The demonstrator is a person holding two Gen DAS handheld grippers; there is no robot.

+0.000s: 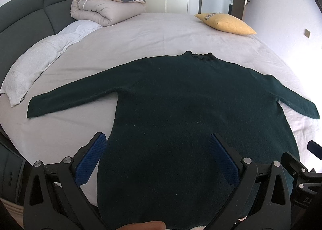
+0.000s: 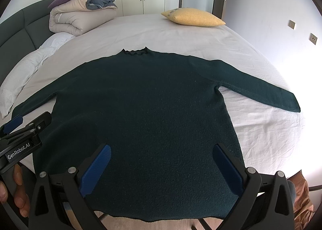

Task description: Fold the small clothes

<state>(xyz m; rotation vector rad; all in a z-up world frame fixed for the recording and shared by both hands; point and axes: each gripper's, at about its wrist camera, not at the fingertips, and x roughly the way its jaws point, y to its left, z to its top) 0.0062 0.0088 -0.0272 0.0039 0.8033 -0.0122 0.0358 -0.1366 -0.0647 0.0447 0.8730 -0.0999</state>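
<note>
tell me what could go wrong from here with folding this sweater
1. The sweater's hem hangs past the bed edge near both open grippers, left and right; a careless tug could drag it off.
2. The knit looks thick, so the fingers might pinch only the top layer and the fold would come out uneven.
3. Both sleeves lie spread wide; the left one reaches toward the white pillow and could snag or bunch when swung in.
</note>
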